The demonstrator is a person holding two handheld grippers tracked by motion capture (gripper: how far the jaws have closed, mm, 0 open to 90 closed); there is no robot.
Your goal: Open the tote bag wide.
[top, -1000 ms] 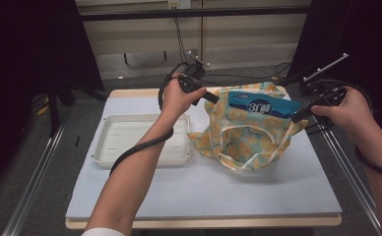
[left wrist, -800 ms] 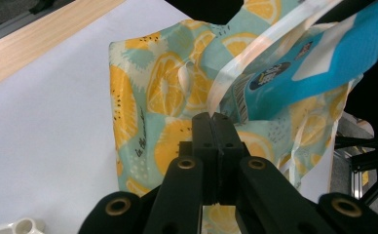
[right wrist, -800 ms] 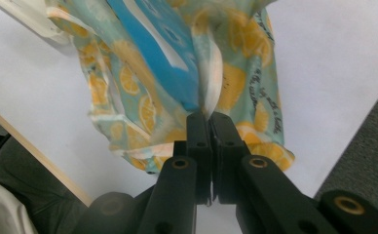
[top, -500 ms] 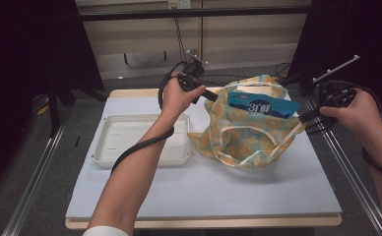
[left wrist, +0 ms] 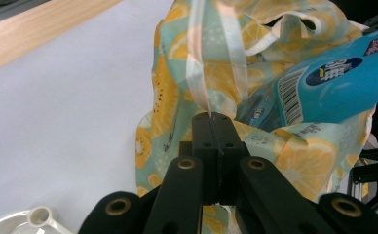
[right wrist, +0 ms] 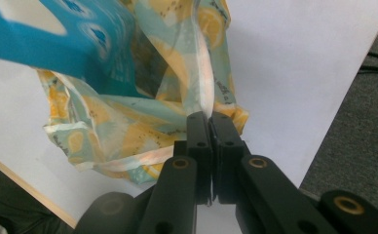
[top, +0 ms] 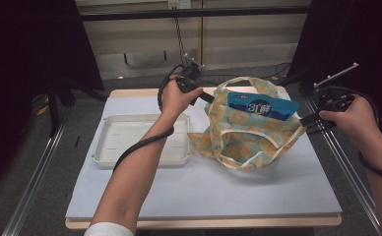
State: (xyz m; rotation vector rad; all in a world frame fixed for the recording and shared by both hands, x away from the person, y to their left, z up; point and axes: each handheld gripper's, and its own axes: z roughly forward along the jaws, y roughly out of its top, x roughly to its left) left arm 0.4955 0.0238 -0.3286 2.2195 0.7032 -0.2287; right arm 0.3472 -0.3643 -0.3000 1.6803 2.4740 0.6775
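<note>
Room: you work at a table under a pale sheet, with dark curtains at both sides and a grey wall panel behind.
Table layout: the white tray lies bare at your left half; the bag sits near it at the right half, apart from it.
Bag: your lemon-print fabric bag slumps on the sheet, its mouth held up and spread between your two grippers.
Packet: the blue packet already stands inside the bag, its top half poking above the rim and leaning toward your right.
Left gripper: your left gripper has its jaws pressed together on the bag's pale strap, which runs up taut from the tips.
Right gripper: your right gripper likewise pinches the bag's edge binding at the far side, jaws closed with fabric between them.
Done so far: loading looks finished, as I judge it; the tray holds nothing and the packet is in.
Left to do: the packet is not seated deep, so you probably need to settle it lower or lift the bag by both held edges and set it down.
</note>
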